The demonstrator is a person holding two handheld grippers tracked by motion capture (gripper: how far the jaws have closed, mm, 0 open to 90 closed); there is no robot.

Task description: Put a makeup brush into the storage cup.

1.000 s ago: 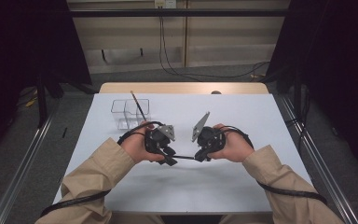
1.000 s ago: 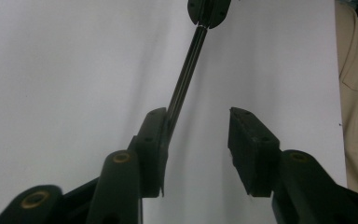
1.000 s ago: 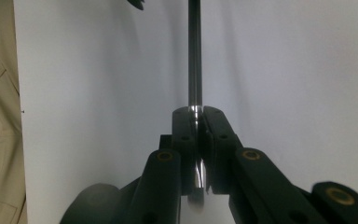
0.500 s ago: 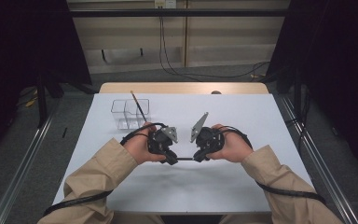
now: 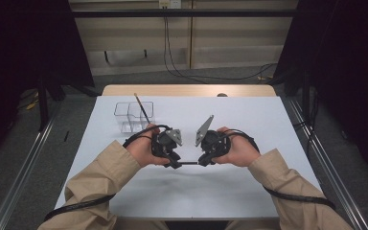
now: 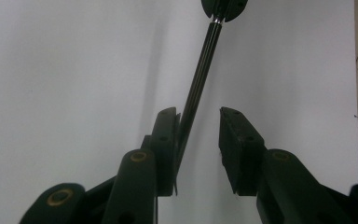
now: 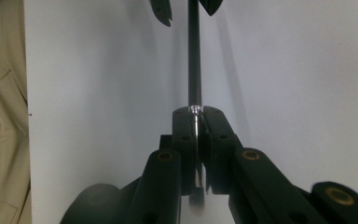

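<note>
A thin dark rod (image 5: 189,163) spans level between my two grippers, just above the white table (image 5: 249,120). My right gripper (image 5: 202,163) is shut on one end; in the right gripper view its pads (image 7: 185,126) clamp the rod (image 7: 194,56). My left gripper (image 5: 176,164) faces it from the other side. Its jaws have just been opening. In the left gripper view the rod (image 6: 200,79) leans against one pad (image 6: 167,126), with a gap to the other pad, so the left gripper (image 6: 198,116) stands open around it.
A clear plastic holder (image 5: 133,116) with compartments stands at the table's back left, and a thin stick (image 5: 141,108) leans in it. A small dark object (image 5: 222,95) lies at the far wooden edge. Both sleeves rest over the near half of the table.
</note>
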